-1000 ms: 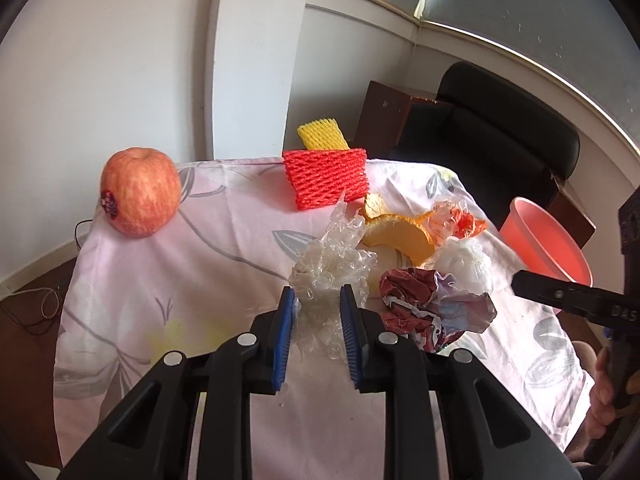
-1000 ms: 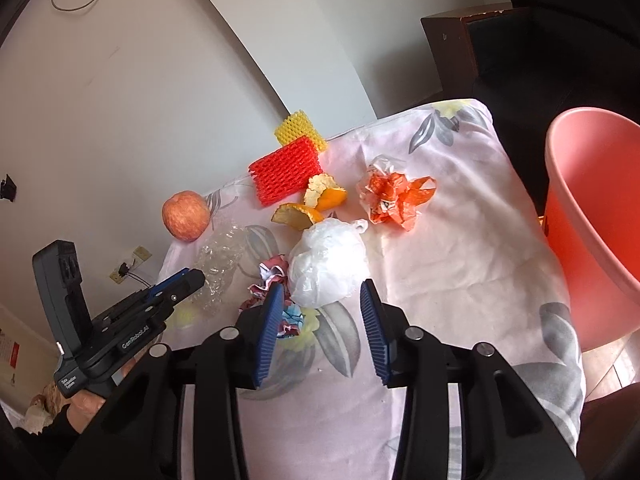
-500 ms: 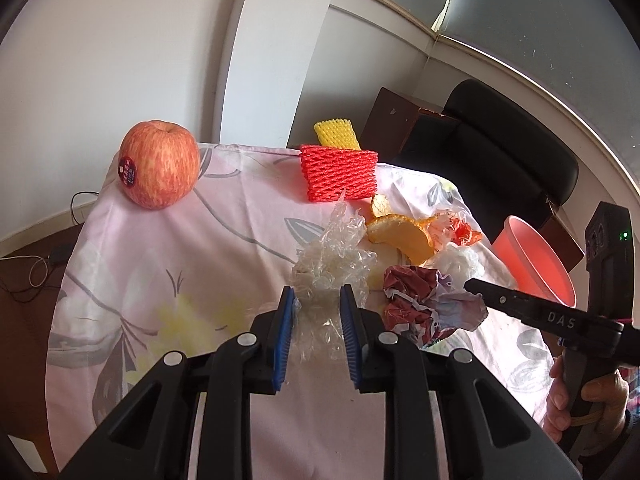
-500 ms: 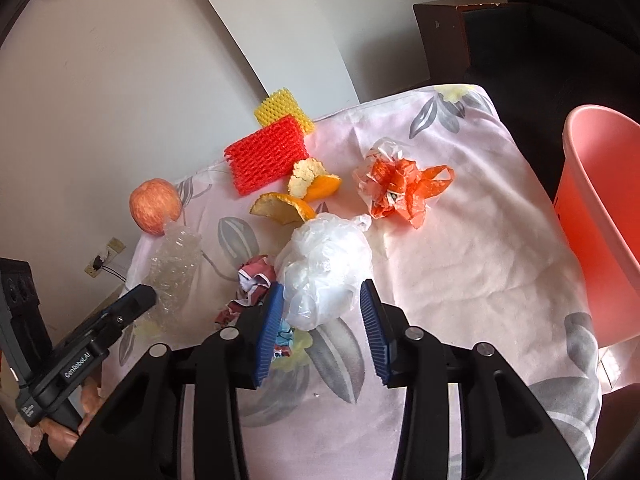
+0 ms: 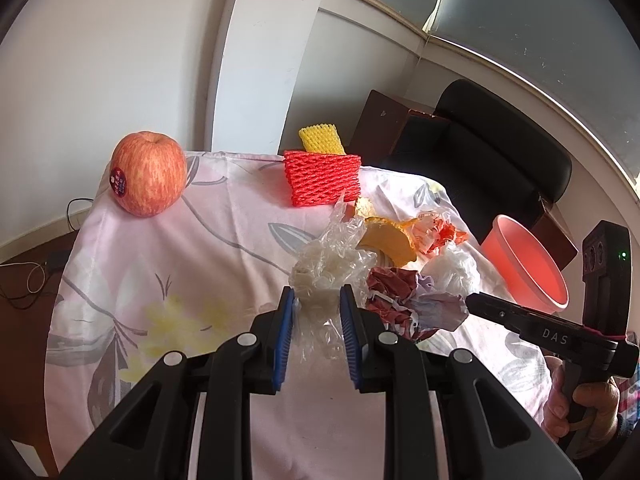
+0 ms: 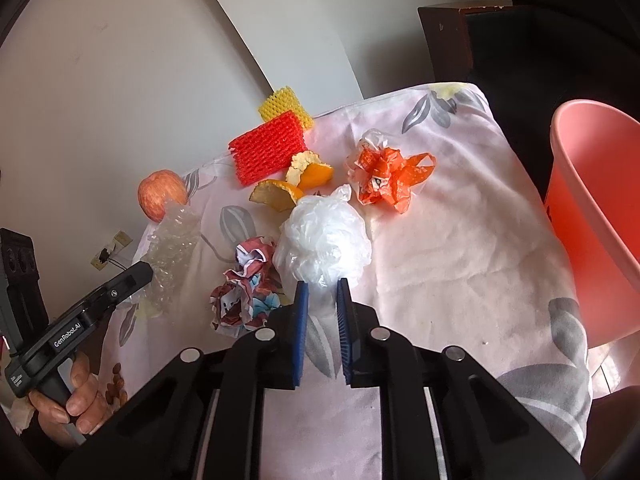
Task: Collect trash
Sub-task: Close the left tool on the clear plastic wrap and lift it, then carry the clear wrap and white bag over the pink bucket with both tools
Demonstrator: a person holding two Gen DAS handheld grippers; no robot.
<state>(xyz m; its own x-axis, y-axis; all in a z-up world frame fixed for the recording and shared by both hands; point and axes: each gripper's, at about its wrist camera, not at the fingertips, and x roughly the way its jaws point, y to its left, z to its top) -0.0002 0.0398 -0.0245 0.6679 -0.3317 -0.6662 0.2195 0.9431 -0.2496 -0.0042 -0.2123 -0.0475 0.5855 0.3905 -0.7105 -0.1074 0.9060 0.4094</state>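
Trash lies on a table with a pink floral cloth (image 6: 448, 264). My left gripper (image 5: 317, 300) is shut on a crumpled clear plastic wrap (image 5: 332, 264), which also shows in the right wrist view (image 6: 172, 248). My right gripper (image 6: 320, 294) is shut on the near edge of a white plastic bag ball (image 6: 324, 240). A crumpled red and white paper (image 6: 246, 284) lies between them. Orange peels (image 6: 296, 184), an orange plastic bag (image 6: 390, 178), a red foam net (image 6: 270, 148) and a yellow foam net (image 6: 286, 106) lie farther back.
A pink bin (image 6: 600, 216) stands off the table's right side. A red apple (image 5: 148, 172) sits at the far left corner. A black chair (image 5: 480, 148) and a brown cabinet (image 5: 380, 120) stand behind the table. The wall is close behind.
My right gripper moved in on the white bag and narrowed its jaws onto the bag's near edge. My left gripper kept its hold on the clear wrap and shifted slightly.
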